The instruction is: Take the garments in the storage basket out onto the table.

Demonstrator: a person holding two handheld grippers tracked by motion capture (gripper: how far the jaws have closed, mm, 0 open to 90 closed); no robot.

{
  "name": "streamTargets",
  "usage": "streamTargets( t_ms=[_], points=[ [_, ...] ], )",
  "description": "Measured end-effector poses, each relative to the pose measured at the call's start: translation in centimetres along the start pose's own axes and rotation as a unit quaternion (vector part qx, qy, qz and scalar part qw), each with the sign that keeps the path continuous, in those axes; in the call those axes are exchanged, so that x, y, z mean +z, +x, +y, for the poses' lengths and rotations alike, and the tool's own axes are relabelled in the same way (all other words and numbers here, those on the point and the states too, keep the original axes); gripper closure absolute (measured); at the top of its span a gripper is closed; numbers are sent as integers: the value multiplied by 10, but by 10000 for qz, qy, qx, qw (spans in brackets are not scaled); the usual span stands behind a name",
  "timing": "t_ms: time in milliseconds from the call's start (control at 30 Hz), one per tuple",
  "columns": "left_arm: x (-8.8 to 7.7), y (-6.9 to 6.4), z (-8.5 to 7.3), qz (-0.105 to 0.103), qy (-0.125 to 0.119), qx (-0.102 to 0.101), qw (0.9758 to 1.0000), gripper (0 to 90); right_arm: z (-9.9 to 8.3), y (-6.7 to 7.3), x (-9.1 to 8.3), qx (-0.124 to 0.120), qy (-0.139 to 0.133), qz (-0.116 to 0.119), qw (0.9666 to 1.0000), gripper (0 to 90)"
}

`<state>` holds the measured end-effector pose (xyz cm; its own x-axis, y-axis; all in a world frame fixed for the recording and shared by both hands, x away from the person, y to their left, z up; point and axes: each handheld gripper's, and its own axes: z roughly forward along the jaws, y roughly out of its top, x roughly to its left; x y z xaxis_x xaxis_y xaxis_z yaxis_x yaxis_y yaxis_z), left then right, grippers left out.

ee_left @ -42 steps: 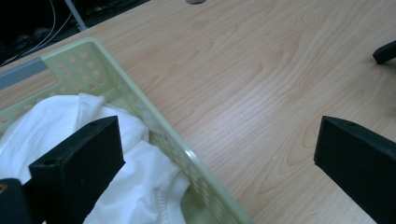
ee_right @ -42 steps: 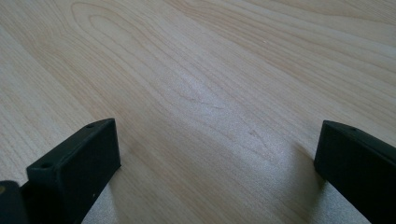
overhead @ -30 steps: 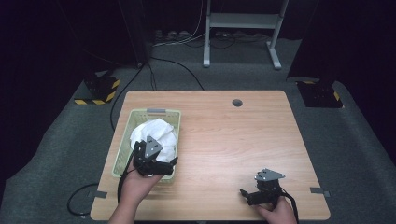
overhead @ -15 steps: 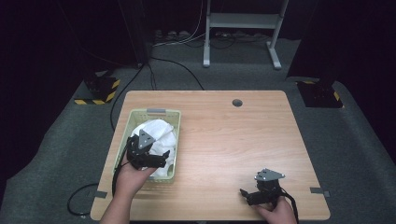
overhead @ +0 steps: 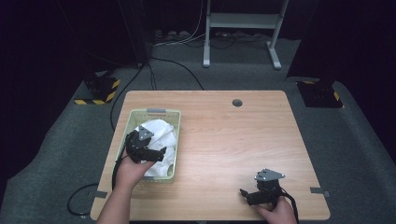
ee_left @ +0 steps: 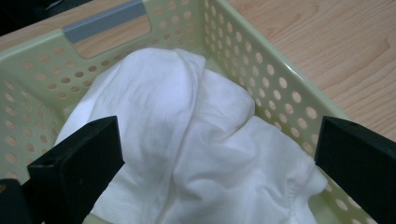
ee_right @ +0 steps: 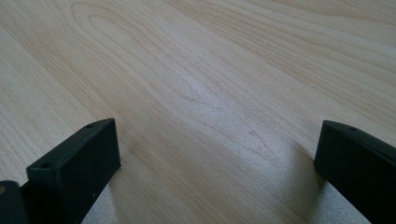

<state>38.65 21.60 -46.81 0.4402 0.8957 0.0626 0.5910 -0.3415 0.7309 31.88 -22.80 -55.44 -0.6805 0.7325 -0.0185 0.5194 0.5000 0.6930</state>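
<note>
A pale green perforated basket stands on the left part of the wooden table, with a crumpled white cloth lying in it. My left gripper hovers over the basket's near half, open, with nothing between its jaws. In the left gripper view the white cloth lies just below and ahead of the wide-apart jaws, inside the basket. My right gripper rests low near the table's front right edge, open over bare wood.
The table has a round cable hole near its far edge. A cable trails off the front left corner onto the grey carpet. A white metal stand is beyond the table.
My left gripper has moved from the basket's near rim forward over the cloth and turned slightly. The right gripper has stayed in place.
</note>
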Motion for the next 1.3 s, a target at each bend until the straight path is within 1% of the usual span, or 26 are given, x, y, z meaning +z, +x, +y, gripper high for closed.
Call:
streamTargets(
  t_ms=[100, 367, 500, 600, 633, 700, 733, 800, 867, 933, 1033, 1067, 1167, 1200, 1300],
  points=[
    [7, 5, 2, 34, 118, -37, 9999, 12, 0, 0, 0, 1, 0, 0, 10000, 0],
    [25, 12, 4, -12, 402, -150, 9991, 13, 0, 0, 0, 1, 0, 0, 10000, 0],
    [34, 15, 5, -62, 558, -257, 9981, 13, 0, 0, 0, 0, 0, 2, 10000, 0],
    [41, 18, 5, -157, 720, -306, 9968, 18, 0, 0, 0, -3, -1, 4, 10000, 0],
    [42, 19, 5, -155, 740, -330, 9966, 24, 0, 0, 0, -3, -2, 3, 10000, 0],
    [45, 22, 5, -218, 826, -421, 9955, 29, 0, 0, 0, -4, -1, 4, 10000, 0],
    [46, 23, 5, -214, 843, -446, 9952, 35, 0, 0, 0, -4, -2, 3, 10000, 0],
    [50, 25, 4, -223, 931, -536, 9940, 35, 0, 0, 0, -3, -3, 3, 10000, 0],
    [52, 27, 4, -249, 1042, -562, 9927, 35, 0, 0, 0, -3, -2, 3, 10000, 0],
    [56, 27, 3, -274, 1162, -580, 9912, 35, 0, 0, 0, -3, -2, 4, 10000, 0],
    [60, 27, 2, -308, 1326, -539, 9892, 35, 0, 0, 0, -2, -7, 5, 10000, 0],
    [62, 28, 2, -361, 1386, -558, 9881, 35, 0, 0, 0, -3, -2, 4, 10000, 0],
    [66, 27, 0, -422, 1492, -588, 9862, 35, 0, 0, 0, -2, -7, 5, 10000, 0],
    [69, 27, -1, -445, 1585, -548, 9848, 35, 0, 0, 0, 5, -5, 6, 10000, 0],
    [73, 25, -2, -452, 1678, -535, 9833, 25, 0, 0, 0, 4, -3, 7, 10000, 0]
  ],
)
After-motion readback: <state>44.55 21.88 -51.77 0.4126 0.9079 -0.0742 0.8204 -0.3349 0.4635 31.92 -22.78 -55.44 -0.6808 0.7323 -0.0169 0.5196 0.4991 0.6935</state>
